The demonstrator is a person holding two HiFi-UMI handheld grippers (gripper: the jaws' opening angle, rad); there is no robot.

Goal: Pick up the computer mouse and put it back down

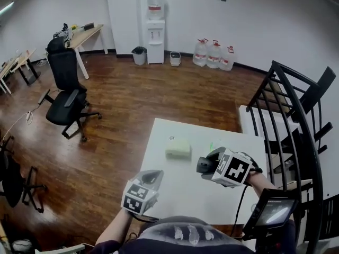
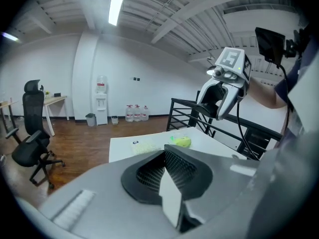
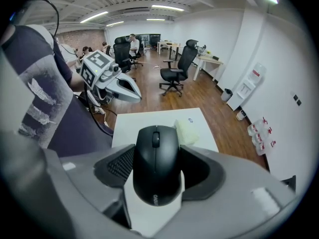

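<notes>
A black computer mouse (image 3: pixel 155 163) is clamped between the jaws of my right gripper (image 3: pixel 156 176), which is shut on its sides and holds it above the white table (image 1: pixel 175 189). In the head view the right gripper (image 1: pixel 204 166) hangs over the table's right half, with the dark mouse (image 1: pixel 203 164) at its tip. My left gripper (image 1: pixel 151 178) hovers near the table's front left. Its pads (image 2: pixel 172 171) meet with nothing between them. A pale green box (image 1: pixel 178 149) lies on the table beyond both grippers.
A small yellow-green object (image 2: pixel 180 141) lies on the table near the box. A black metal railing (image 1: pixel 296 120) stands close on the right. A black office chair (image 1: pixel 66 97) is on the wooden floor to the left, with a water dispenser (image 1: pixel 155 30) and water jugs (image 1: pixel 213 54) at the far wall.
</notes>
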